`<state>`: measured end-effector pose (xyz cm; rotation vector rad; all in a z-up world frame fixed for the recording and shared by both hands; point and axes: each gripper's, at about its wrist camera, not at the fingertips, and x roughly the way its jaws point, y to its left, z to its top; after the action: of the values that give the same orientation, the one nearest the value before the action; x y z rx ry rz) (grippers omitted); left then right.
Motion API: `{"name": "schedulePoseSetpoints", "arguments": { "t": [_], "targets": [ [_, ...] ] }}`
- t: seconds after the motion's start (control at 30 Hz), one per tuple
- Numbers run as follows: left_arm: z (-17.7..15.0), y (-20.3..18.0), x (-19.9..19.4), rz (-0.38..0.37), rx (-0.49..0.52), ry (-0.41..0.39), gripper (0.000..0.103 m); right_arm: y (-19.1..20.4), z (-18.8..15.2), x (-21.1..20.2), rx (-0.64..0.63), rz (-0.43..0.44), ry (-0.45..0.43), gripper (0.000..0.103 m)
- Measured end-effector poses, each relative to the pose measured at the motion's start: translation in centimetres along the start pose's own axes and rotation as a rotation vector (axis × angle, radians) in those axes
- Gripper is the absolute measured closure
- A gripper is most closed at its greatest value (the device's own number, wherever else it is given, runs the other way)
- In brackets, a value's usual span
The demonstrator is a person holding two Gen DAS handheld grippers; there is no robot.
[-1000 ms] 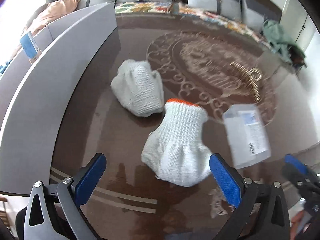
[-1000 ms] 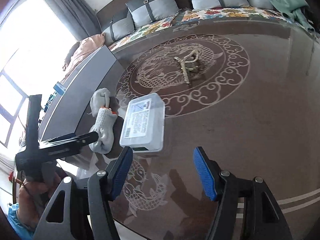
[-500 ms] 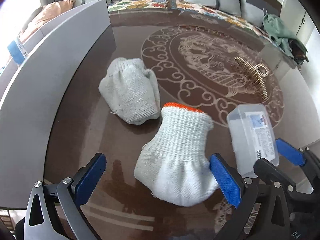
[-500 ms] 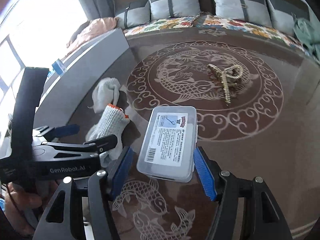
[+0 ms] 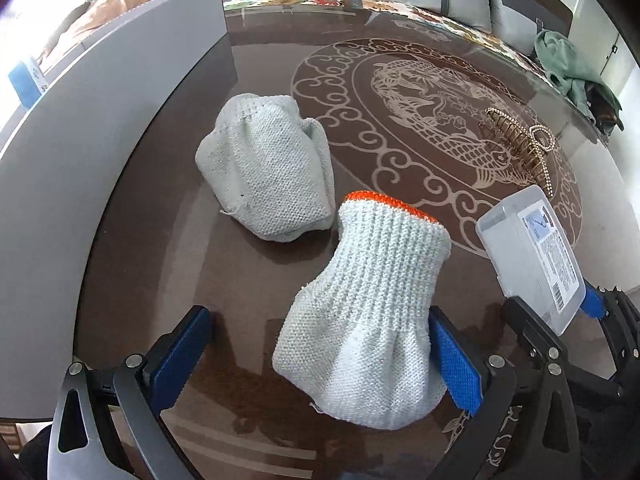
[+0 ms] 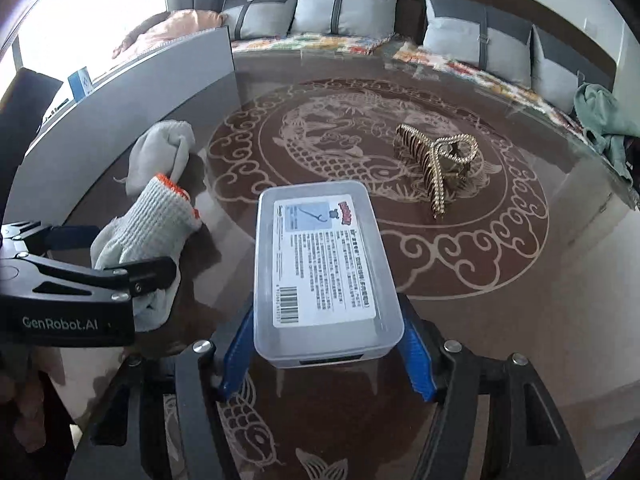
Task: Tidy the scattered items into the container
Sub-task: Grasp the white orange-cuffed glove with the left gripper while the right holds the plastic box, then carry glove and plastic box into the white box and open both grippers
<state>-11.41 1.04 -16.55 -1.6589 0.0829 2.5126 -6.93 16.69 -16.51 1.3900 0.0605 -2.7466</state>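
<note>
Right gripper (image 6: 326, 354): blue pads pressed against both long sides of the clear plastic box (image 6: 320, 272), clamped on its near end, and the box looks lifted off the glass with its shadow underneath.
Plastic box: labelled lid facing up, barcode at the near corner; from the left wrist view it sits at the far right edge (image 5: 532, 260), tilted.
Left gripper (image 5: 320, 364): fingers wide apart, holding nothing; its right pad (image 5: 454, 364) is touching the side of the orange-cuffed glove (image 5: 364, 316).
Orange-cuffed glove: lying on the worktop (image 5: 256, 276) between the left gripper's fingers, nearer the right one, cuff pointing away.
Second glove (image 5: 266, 168): plain white knit, bunched up, just beyond the first and almost touching its cuff, near the grey wall.
Container (image 5: 100, 128): a long grey wall runs along the left side of the worktop; its inside cannot be seen from here.
Hair claw (image 6: 436, 164): gold, toothed, resting on the dragon pattern beyond the box, well apart from both gloves.
In the way: the left gripper's black body (image 6: 68, 292) sits just beside the box, between it and the grey wall, with both gloves there too.
Surroundings: grey cushions (image 6: 340, 8) along the sofa behind, a green cloth (image 6: 600, 120) at the far right.
</note>
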Motion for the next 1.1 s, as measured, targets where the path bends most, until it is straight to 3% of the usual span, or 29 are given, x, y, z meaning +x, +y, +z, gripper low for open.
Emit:
{"name": "schedulePoseSetpoints", "arguments": {
  "t": [1.1],
  "targets": [
    [-0.6, 0.2, -0.3, 0.011, -0.053, -0.028, 0.000, 0.4, 0.1, -0.9, 0.030, -0.020, -0.041, 0.036]
  ]
}}
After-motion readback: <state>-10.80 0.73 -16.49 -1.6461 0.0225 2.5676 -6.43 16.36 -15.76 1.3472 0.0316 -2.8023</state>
